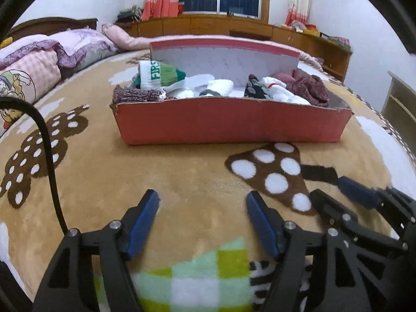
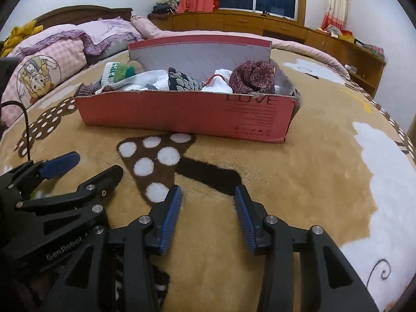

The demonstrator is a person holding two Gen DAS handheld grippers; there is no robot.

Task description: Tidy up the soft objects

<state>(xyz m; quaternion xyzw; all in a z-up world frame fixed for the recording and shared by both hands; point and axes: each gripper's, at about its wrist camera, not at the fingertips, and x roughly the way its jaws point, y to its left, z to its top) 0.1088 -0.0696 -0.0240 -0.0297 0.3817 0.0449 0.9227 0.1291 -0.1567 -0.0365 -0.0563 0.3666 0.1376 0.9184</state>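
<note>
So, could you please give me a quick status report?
Left claw open, empty. Right claw open, empty. Socks in red box on blanket. Path to box clear.

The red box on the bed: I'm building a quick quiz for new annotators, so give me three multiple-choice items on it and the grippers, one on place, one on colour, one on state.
1. Where in the red box does the maroon knit item lie?
A. At its right end
B. At its left end
C. Outside, on the blanket

2. What colour is the lettering on the white rolled sock?
A. Blue
B. Green
C. Black

3. How do the two grippers stand?
A. Both shut on socks
B. Left open, right shut
C. Both open and empty

Answers:
1 A: in the right wrist view it fills the box's right end.
2 B: green letters run across its white band.
3 C: the left gripper and right gripper each show spread fingers with only blanket between them.
</note>
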